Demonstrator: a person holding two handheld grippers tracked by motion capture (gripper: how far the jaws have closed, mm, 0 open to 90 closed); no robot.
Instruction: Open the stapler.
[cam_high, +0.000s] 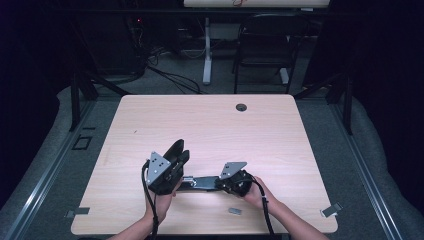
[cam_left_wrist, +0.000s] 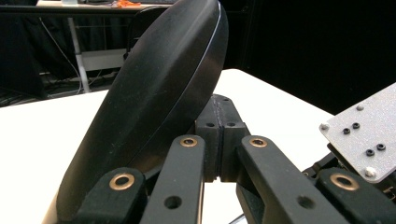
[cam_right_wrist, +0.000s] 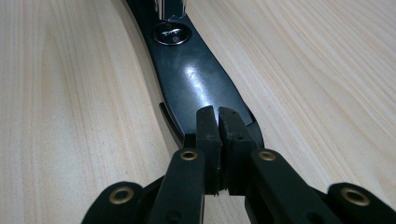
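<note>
We look down on a pale wood-grain table (cam_high: 210, 125) with rounded corners and a dark round grommet (cam_high: 241, 107) near its far edge. It stands on grey floor in a dark room. Beyond it we see a black chair (cam_high: 265, 45), a white table leg (cam_high: 207, 50) and loose cables (cam_high: 170, 75). A small grey piece (cam_high: 234, 211) lies near the table's near edge, and we see no containers.

A long black folding object (cam_high: 200, 183) lies flat across the near-centre of the table, between the two hands. Its second black half (cam_left_wrist: 154, 107) is raised, tilting up and away. A metal rivet (cam_right_wrist: 172, 33) sits near its hinge.

The left gripper (cam_high: 170, 167) has its jaws pressed together beside the raised half; we cannot tell whether they pinch it. The right gripper (cam_high: 235, 182) has its jaws closed, their tips at the near end of the flat half; we cannot tell whether they grip it.
</note>
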